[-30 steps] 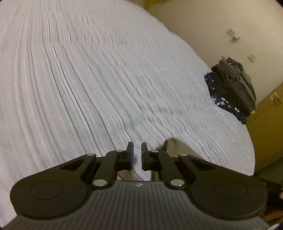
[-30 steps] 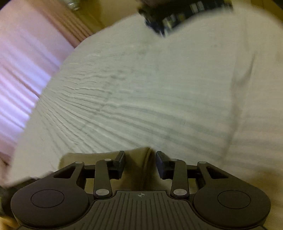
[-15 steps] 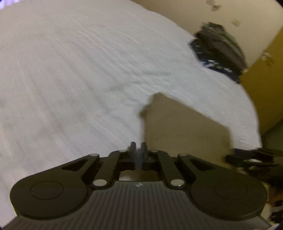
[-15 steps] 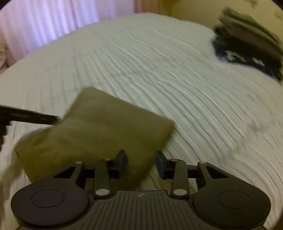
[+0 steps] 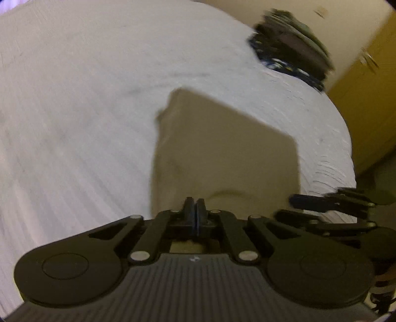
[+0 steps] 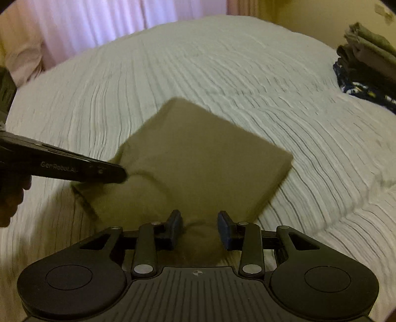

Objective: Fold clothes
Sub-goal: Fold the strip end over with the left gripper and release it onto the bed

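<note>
1. My left gripper [image 5: 196, 206] has its jaws pressed together, pinching the near edge of the olive-tan folded garment [image 5: 222, 148]; a thin bit of the cloth shows just behind the closed pads.
2. My right gripper [image 6: 200, 225] stands partly apart, and a bunched hump of the same garment [image 6: 205, 161] sits between its two fingers; the cloth fills the gap, so I read this as a hold on the near edge.
3. The garment is a roughly square, flat piece. In the right wrist view it spreads from my fingers toward 12 o'clock, one corner pointing to 11 o'clock and another to 2 o'clock.
4. It lies over the white ribbed bedspread [image 6: 222, 74], which fills most of both views.
5. In the right wrist view my left gripper [image 6: 116, 173] comes in from 9 o'clock, its tip touching the garment's left edge.
6. In the left wrist view my right gripper [image 5: 292, 205] enters from 3 o'clock, at the garment's right edge.
7. A stack of folded dark clothes [image 6: 366, 67] sits on the bedspread at 2 o'clock, well apart from the garment.
8. Pale curtains [image 6: 111, 19] hang at 11 o'clock beyond the bed.
</note>
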{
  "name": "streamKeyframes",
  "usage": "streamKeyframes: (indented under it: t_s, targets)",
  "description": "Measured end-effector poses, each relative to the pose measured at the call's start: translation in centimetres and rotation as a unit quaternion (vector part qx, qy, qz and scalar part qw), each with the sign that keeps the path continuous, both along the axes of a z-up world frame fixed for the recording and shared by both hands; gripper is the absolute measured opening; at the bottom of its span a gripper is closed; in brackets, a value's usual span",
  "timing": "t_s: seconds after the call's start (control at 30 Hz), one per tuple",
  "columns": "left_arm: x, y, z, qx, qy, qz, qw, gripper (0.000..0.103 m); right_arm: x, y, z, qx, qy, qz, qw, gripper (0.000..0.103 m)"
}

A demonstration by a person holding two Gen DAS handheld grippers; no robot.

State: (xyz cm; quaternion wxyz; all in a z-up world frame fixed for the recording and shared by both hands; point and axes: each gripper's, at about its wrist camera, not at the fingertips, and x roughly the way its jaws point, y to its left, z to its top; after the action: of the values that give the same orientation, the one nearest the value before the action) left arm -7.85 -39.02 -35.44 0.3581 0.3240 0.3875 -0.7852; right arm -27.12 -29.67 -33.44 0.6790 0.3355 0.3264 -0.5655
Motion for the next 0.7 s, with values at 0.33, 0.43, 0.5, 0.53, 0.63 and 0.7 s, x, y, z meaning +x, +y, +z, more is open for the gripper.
streamKeyframes:
  t_s: [0.33, 0.43, 0.5, 0.53, 0.63, 0.7]
  targets:
    - [-0.3, 3.8, 1.3, -0.016, -0.003, 0.060, 0.9981, 0.002, 1.0, 2.6, 0.6, 0.008, -0.016, 0.042, 0.999, 0.036]
    - [-0.2, 4.3, 0.8, -0.001, -0.005, 0.114, 0.9935, 0.002, 0.8, 2.0, -0.6, 0.019, -0.021, 0.064, 0.998, 0.036]
    - [-0.5, 5.0, 2.0, 0.004, -0.026, 0.147, 0.9887, 0.002, 0.0, 1.5, 0.5, 0.026, -0.034, 0.075, 0.996, 0.036]
    - [-0.8, 5.5, 2.7, 0.007, -0.041, 0.163, 0.9858, 0.002, -0.7, 1.6, 1.1, 0.038, -0.041, 0.083, 0.995, 0.036]
    - [-1.7, 7.7, 5.1, 0.022, -0.070, 0.212, 0.9744, 0.006, -2.7, 2.0, 2.8, 0.071, -0.062, 0.106, 0.990, 0.037]
    - [-2.2, 9.9, 6.9, 0.036, -0.081, 0.249, 0.9645, 0.010, -4.3, 2.4, 3.9, 0.098, -0.082, 0.119, 0.985, 0.050]
